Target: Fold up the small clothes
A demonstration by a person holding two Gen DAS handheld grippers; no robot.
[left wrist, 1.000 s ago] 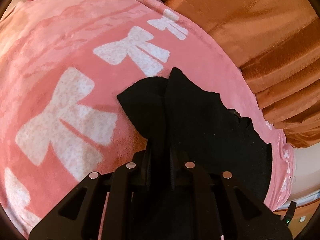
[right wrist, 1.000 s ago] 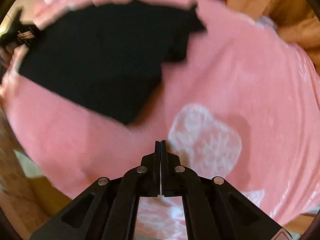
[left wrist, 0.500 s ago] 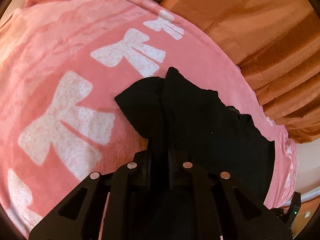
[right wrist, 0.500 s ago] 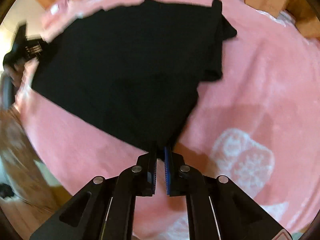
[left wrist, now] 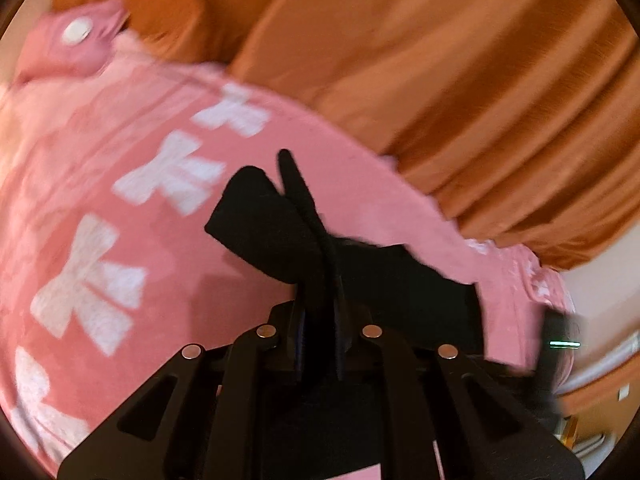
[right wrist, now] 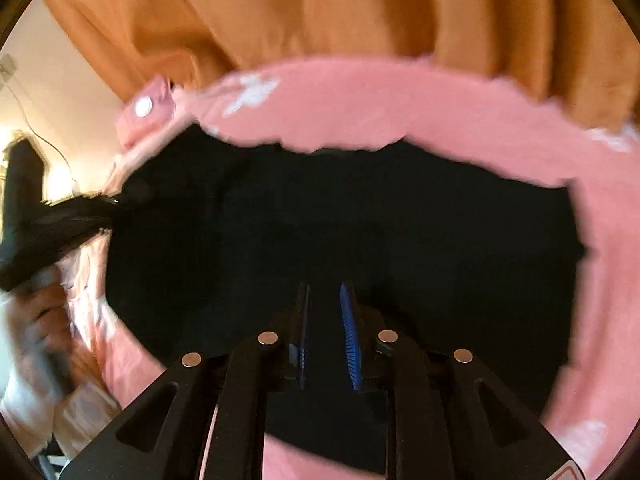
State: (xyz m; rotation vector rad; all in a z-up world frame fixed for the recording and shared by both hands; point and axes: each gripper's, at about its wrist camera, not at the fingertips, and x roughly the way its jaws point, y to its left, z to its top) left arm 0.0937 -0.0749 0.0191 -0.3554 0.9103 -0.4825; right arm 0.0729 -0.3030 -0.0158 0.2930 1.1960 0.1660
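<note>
Closer now, right tool gapes over black garment.

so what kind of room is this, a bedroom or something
Probably a bedroom or living room at home, though I can't be sure. A plush pink blanket with white bows covers a soft surface like a bed, orange curtains hang behind it, and a black garment is spread on top.

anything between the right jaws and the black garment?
Nothing. In the right wrist view the right gripper sits directly over the black garment, jaws apart with only that cloth showing in the gap; whether they touch it is unclear.
</note>
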